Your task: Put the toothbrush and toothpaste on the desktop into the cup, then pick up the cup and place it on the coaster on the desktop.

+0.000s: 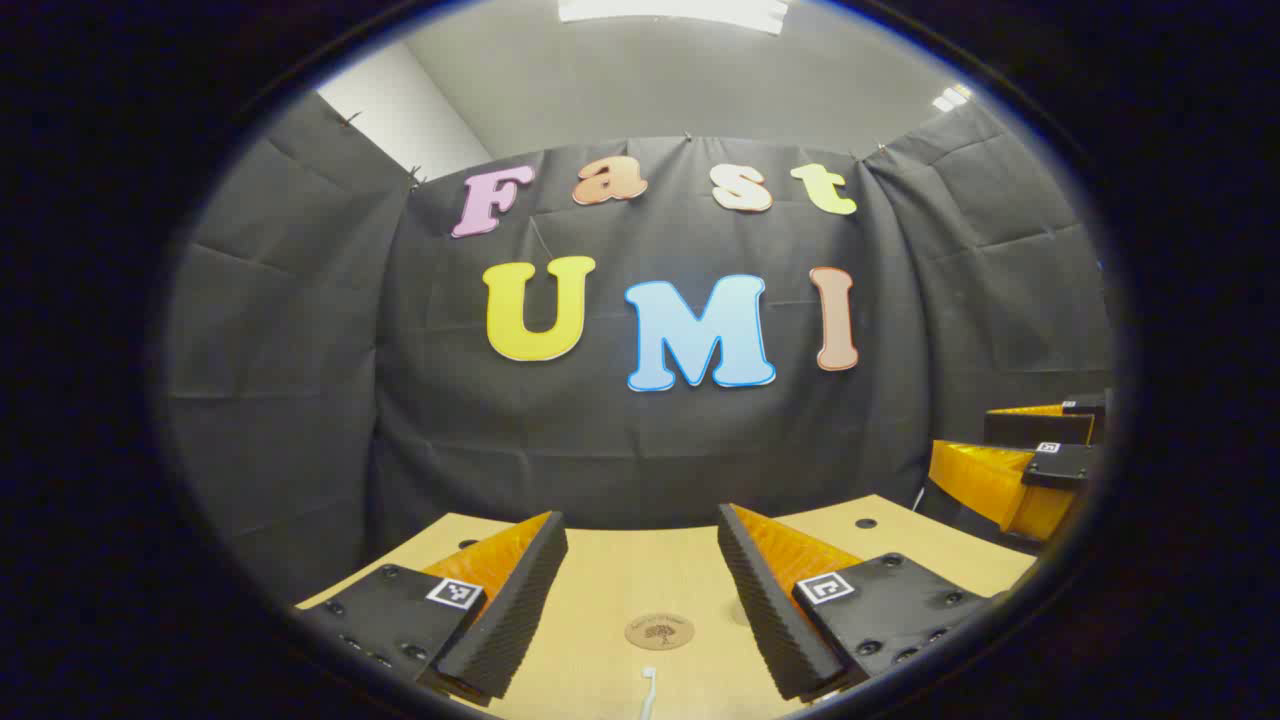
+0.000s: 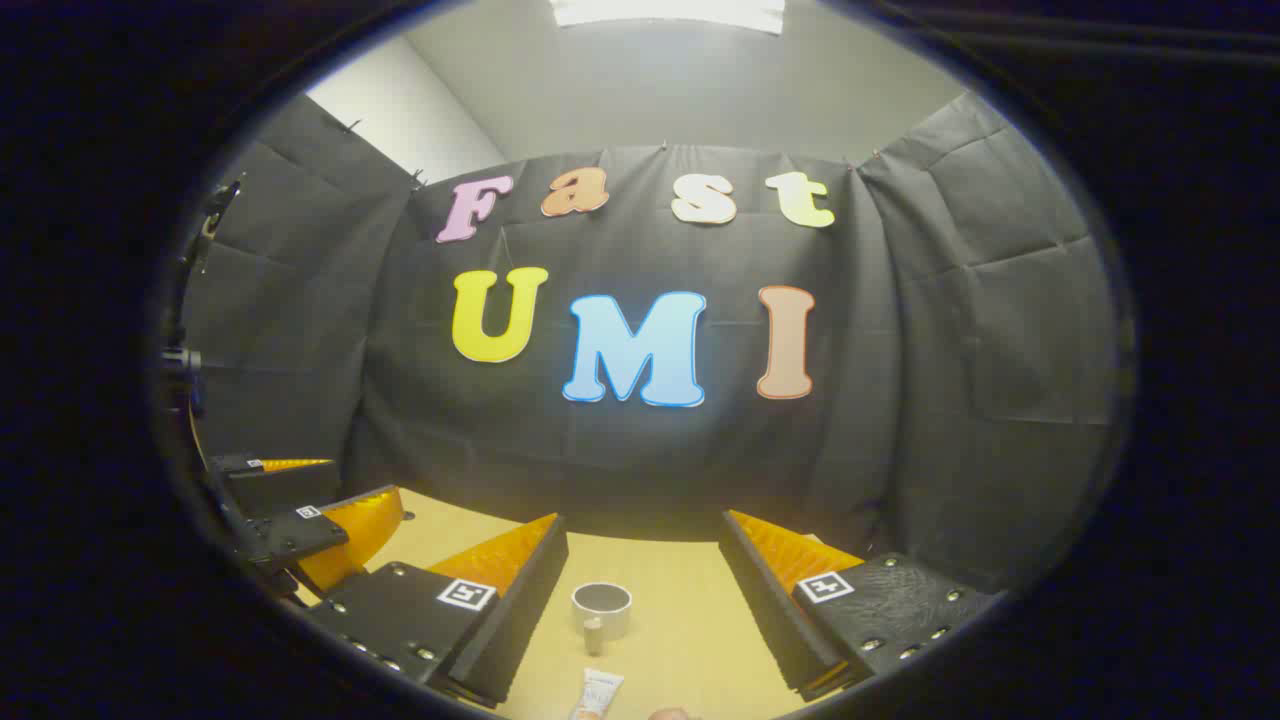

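Here, both grippers hover above the tabletop (image 1: 620, 570) with fingers spread wide and holding nothing. In the left gripper view, the left gripper (image 1: 640, 600) frames the coaster (image 1: 659, 631), with the tip of the toothbrush (image 1: 648, 690) just nearer the camera than the coaster. In the right gripper view, the right gripper (image 2: 640, 600) frames the cup (image 2: 601, 608), the toothpaste (image 2: 597, 693) lying just on the camera side of the cup, apart from it.
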`<action>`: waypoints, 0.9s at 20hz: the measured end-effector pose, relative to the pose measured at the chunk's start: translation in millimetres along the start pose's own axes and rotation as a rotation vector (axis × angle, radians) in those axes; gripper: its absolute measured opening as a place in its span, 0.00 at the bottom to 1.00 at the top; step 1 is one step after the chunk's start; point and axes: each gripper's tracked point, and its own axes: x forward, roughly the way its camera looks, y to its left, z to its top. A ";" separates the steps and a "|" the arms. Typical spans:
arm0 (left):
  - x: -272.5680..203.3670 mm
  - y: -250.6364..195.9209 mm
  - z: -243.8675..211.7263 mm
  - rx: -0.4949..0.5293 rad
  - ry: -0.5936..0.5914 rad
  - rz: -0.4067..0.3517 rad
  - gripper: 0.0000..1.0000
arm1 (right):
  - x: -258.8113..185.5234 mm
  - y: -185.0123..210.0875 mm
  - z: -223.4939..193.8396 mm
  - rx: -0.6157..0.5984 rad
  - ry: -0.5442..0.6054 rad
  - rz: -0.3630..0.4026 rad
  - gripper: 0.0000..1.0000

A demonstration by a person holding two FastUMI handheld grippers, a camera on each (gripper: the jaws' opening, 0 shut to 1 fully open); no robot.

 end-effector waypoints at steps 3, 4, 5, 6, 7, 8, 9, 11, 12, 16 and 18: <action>2.5 -3.7 -0.7 -0.008 0.007 -0.003 0.98 | 5.7 -4.6 -6.5 0.006 0.022 -0.004 0.94; 2.8 -3.2 -3.0 -0.009 0.014 0.005 0.98 | 7.7 -6.1 -6.9 0.008 0.023 -0.006 0.90; 2.2 -2.5 -4.5 -0.012 0.018 0.007 0.98 | 7.7 -6.3 -9.2 0.009 0.029 -0.002 0.89; 2.2 -2.8 -4.7 -0.014 0.020 0.014 0.98 | 6.8 -7.1 -13.0 0.011 0.034 -0.001 0.89; 2.3 -0.7 -5.2 -0.014 0.023 0.020 0.98 | 7.6 -7.1 -14.4 0.013 0.041 0.003 0.89; 2.4 2.6 -4.9 -0.011 0.024 0.030 0.98 | 7.3 -7.1 -15.8 0.013 0.047 0.007 0.89; 1.9 3.1 -5.3 -0.007 0.025 0.037 0.98 | 7.7 -6.6 -15.2 0.015 0.050 0.011 0.94; 1.6 4.1 -5.3 -0.007 0.028 0.042 0.98 | 8.3 -7.7 -15.6 0.018 0.054 0.016 0.90; 1.3 3.9 -6.3 -0.007 0.032 0.044 0.98 | 7.5 -8.9 -14.8 0.016 0.053 0.015 0.94; -3.6 6.1 -9.4 -0.019 0.042 0.053 0.98 | 5.2 -9.4 -14.1 0.005 0.047 0.018 0.89; -3.8 4.3 -18.7 -0.022 0.070 0.044 0.98 | 3.7 -6.6 -21.2 0.019 0.072 0.028 0.93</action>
